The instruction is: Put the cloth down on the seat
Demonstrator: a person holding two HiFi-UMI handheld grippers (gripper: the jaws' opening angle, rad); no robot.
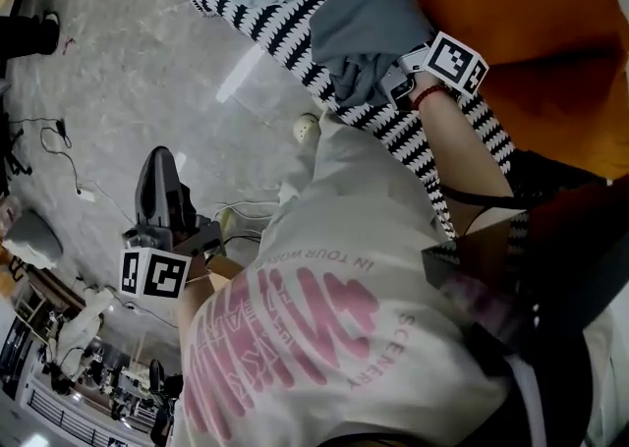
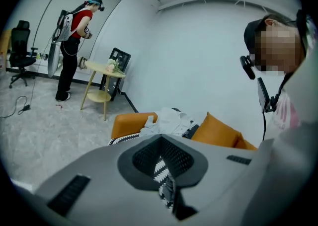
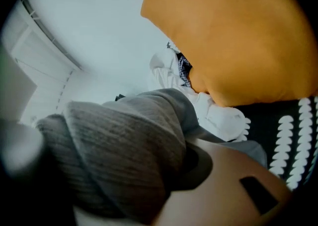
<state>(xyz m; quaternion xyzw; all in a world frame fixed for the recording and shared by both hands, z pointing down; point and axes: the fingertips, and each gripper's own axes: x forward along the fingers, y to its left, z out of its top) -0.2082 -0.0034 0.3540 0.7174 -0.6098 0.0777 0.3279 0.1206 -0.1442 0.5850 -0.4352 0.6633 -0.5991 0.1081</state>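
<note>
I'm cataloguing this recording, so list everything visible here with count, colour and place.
grey cloth: one, grey, bunched in the right gripper.
blanket: one, black-and-white, draped on the sofa.
sofa: one, orange, against the wall.
cushion: one, orange, on the sofa.
white garment: one, white, on the sofa.
side table: one, pale yellow, beyond the sofa.
office chair: one, black, far left.
second person: one, red top, beside the side table.
T-shirt: one, white with pink print, on the wearer.
left gripper: one, dark, fingers together, lower left.
right gripper: one, fingers shut on the grey cloth.
</note>
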